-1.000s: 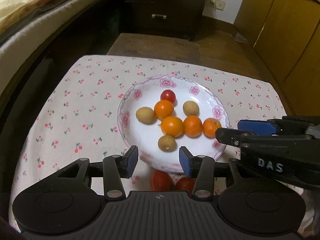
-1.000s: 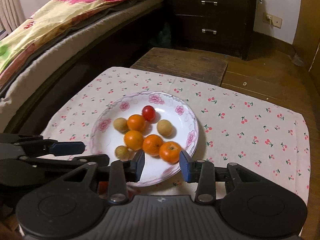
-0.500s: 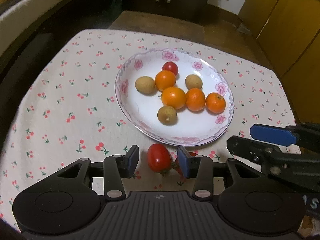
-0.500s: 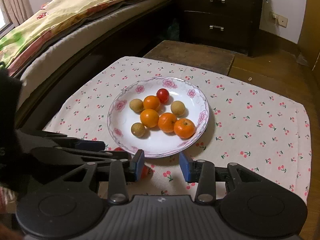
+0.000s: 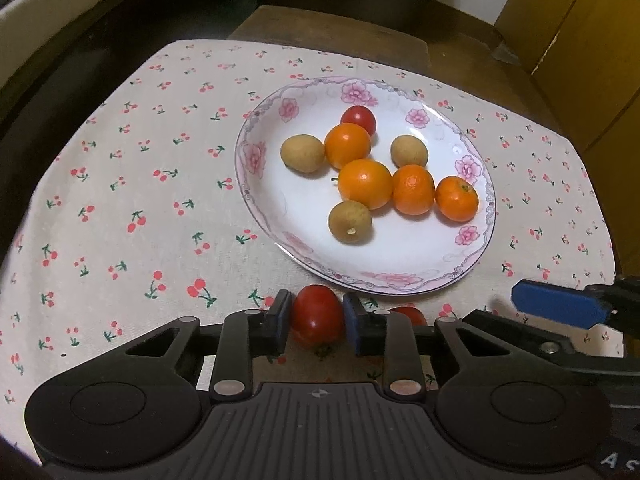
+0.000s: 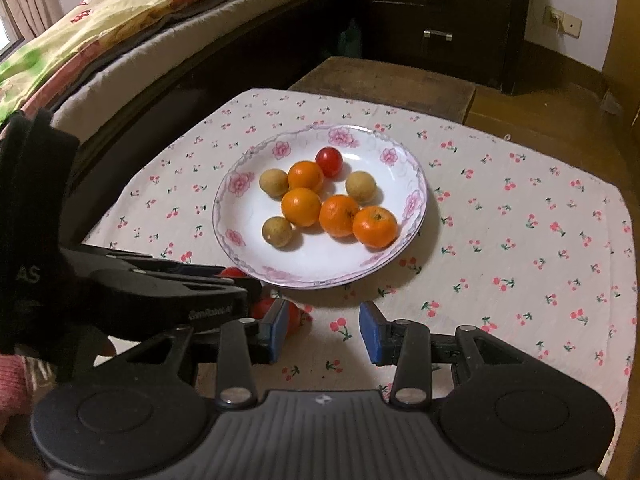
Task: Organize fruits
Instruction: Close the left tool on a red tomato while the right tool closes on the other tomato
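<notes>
Closing your left gripper [image 5: 314, 322] around the oval red tomato [image 5: 318, 315] is the step in hand: the blue pads sit on either flank of it, touching or all but touching, so you look to have it pinched, though it seems to rest on the cherry-print tablecloth [image 5: 120, 200] and not yet be lifted. The tomato lies just short of the near rim of the white floral-edged plate [image 5: 472, 160], its long axis running roughly along your fingers, stem end toward you. That is the relation to mind: the plate is straight ahead and slightly right of the gripper, so the carry is a short lift up and forward over the rim.

A second red tomato [image 5: 408, 314] sits just to the right of the held one, mostly hidden behind your right finger; take care not to nudge it as you rise.

Your right gripper [image 6: 324, 330] hangs spread wide over bare cloth with nothing between its pads, near the plate's front edge. It is the closer tool to that second tomato [image 6: 294, 316], which shows just beside its left pad.

On the plate you already have four small oranges [image 5: 365, 184], three tan longans [image 5: 350, 222] and one small red cherry tomato [image 5: 359, 118] clustered toward the centre and right. The open white area at the front left of the plate looks the safest landing spot, since round fruit may roll if bumped.
</notes>
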